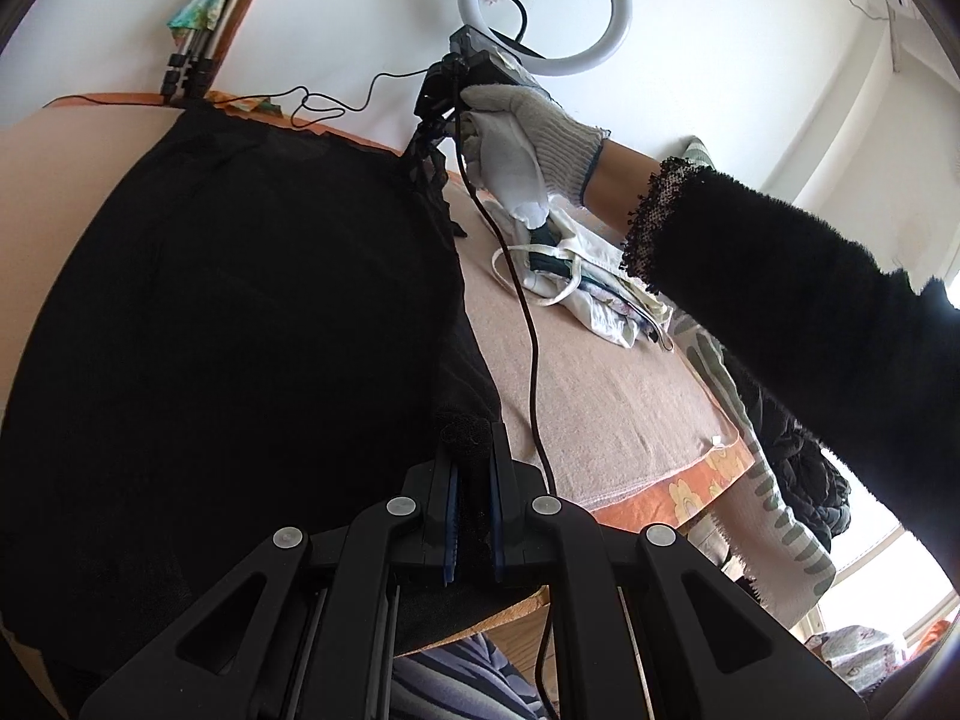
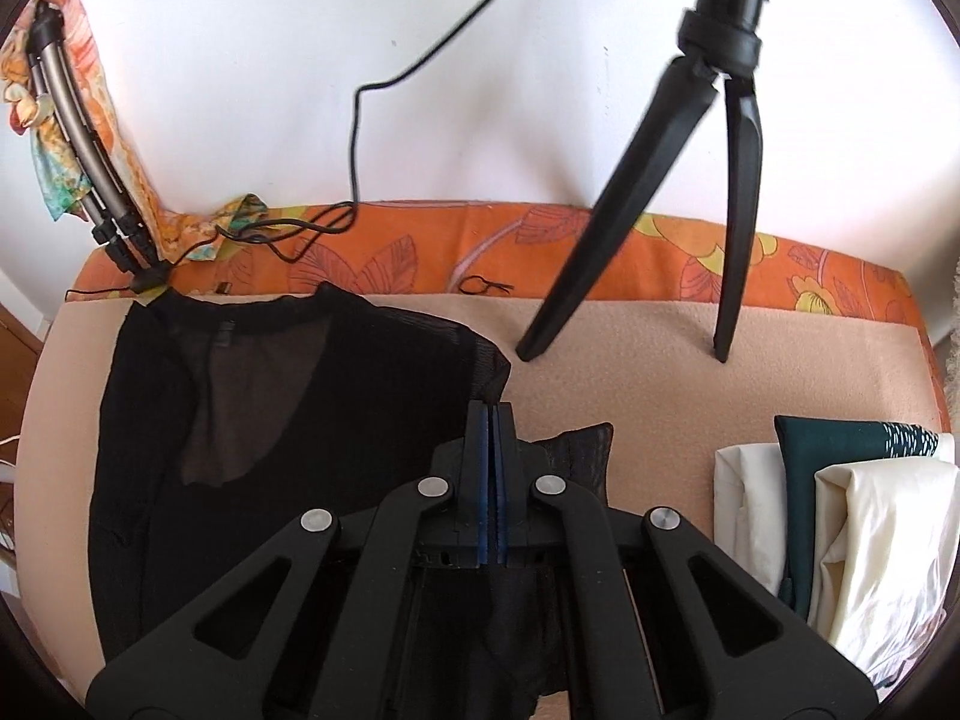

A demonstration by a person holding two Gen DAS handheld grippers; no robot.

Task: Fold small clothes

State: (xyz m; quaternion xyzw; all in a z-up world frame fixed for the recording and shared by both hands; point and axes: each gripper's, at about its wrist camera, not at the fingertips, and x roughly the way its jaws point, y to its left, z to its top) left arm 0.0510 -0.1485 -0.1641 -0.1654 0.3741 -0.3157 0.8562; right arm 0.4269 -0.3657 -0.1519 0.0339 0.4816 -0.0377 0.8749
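Note:
A black sheer top (image 2: 258,420) lies spread on the peach blanket (image 2: 660,372). In the right wrist view my right gripper (image 2: 493,414) is shut on its right shoulder edge, jaws pressed together on the fabric. In the left wrist view my left gripper (image 1: 474,438) is shut on the near edge of the same black top (image 1: 240,330), with a fold of black cloth between the blue pads (image 1: 454,516). The right gripper also shows far off in the left wrist view (image 1: 429,135), held by a gloved hand (image 1: 528,126), pinching the top's far corner.
A black tripod (image 2: 648,180) stands on the blanket behind the top. A pile of white and dark green clothes (image 2: 840,504) lies at the right; it also shows in the left wrist view (image 1: 594,288). A ring light (image 1: 546,6) hangs above. A black cable (image 1: 531,348) crosses the blanket.

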